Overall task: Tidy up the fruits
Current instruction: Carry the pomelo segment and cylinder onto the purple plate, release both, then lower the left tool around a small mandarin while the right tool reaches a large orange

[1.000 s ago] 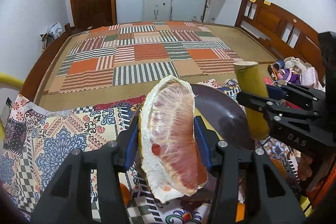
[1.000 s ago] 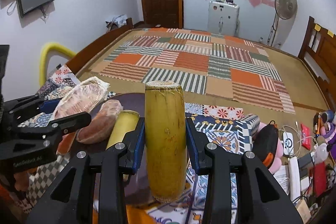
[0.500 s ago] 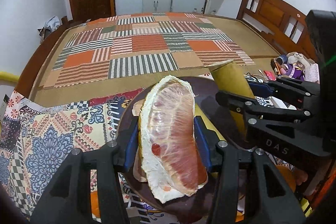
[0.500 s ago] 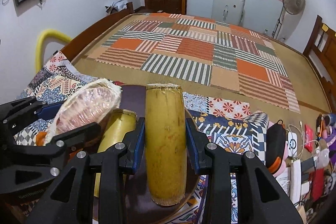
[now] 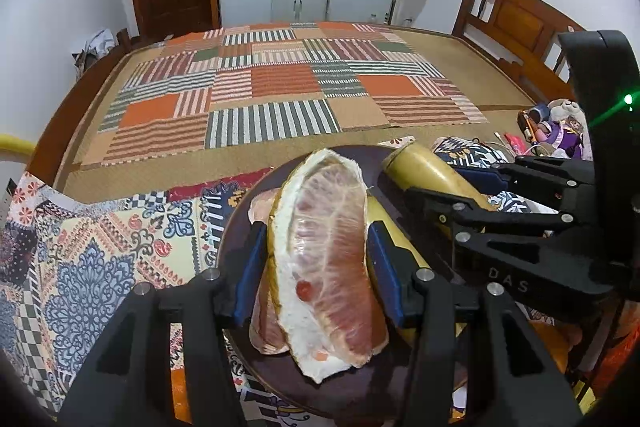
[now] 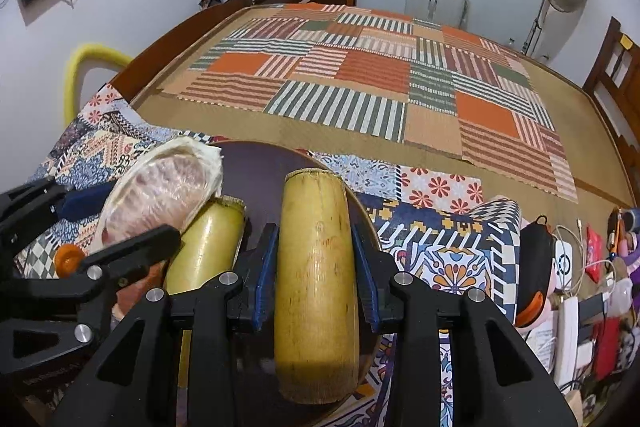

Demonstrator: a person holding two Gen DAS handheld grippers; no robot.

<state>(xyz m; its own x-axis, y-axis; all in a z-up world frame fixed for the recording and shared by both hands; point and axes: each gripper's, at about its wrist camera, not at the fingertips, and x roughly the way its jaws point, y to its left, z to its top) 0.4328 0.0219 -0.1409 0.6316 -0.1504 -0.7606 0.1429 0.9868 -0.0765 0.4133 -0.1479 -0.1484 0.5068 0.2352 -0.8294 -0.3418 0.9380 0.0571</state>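
My left gripper [image 5: 320, 267] is shut on a pink pomelo wedge [image 5: 328, 267] with white pith, held just over a dark round plate [image 5: 240, 227]. A second pomelo piece [image 5: 262, 203] lies on the plate beneath it. My right gripper [image 6: 316, 271] is shut on a yellow sugarcane piece [image 6: 316, 279], held low over the same plate [image 6: 260, 167]. Another yellow sugarcane piece [image 6: 208, 247] lies on the plate between the two grippers. The pomelo wedge [image 6: 160, 191] and left gripper show at the left of the right wrist view.
The plate sits on a patterned cloth [image 5: 100, 247]. A striped patchwork mat [image 5: 280, 95] covers the bed beyond. Cables, chargers and small items [image 6: 580, 267] clutter the right side. A yellow tube [image 6: 84, 63] stands at the left. A wooden headboard [image 5: 520, 19] is at the right.
Both grippers have come down and forward over the plate with their fruit. The sugarcane piece has tilted from upright to lying along the plate beside the other one.
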